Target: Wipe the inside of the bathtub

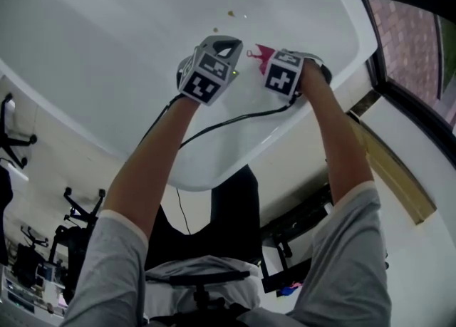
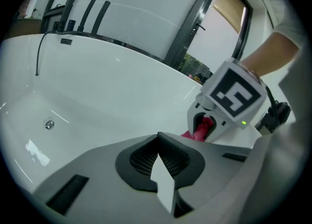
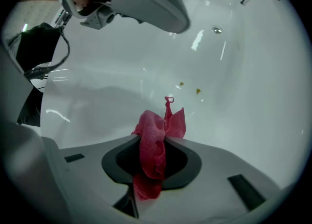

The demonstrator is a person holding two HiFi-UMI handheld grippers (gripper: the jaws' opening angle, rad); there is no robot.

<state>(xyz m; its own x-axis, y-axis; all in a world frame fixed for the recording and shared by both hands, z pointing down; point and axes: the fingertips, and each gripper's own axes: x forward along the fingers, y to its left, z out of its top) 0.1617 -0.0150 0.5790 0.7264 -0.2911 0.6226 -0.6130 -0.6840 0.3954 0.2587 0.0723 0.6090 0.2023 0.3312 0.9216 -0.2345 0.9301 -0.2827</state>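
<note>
Nearest you, your bare forearms reach out of grey sleeves (image 1: 342,247) over the near rim of the bathtub (image 1: 107,55), with a black cable (image 1: 228,122) trailing back from the tools. The only print in sight is the black-and-white square pattern on each marker cube: yours on the left (image 1: 206,80), and the one on the right (image 2: 237,93) with a small green light (image 2: 243,122) lit below it. It spells no word.

Your left tool (image 2: 157,142) has its jaws pressed together with nothing between them. Your right tool (image 3: 152,140), just beside it to the right, is clamped on the cloth (image 3: 175,123).

The cloth is red-pink with a nubby towelling texture. It is bunched into a fold through the jaws, a ragged end hangs on the near side, and a small thread loop stands up at the far tip. It sticks out over the tub's inner near wall; you cannot tell whether it touches the enamel.

The tub is glossy white. Farther along its floor lie a few small yellow-brown specks (image 3: 197,91). Beyond them sits the round metal drain (image 3: 217,30), and on the far rim stand the black tap fittings (image 2: 100,17).
</note>
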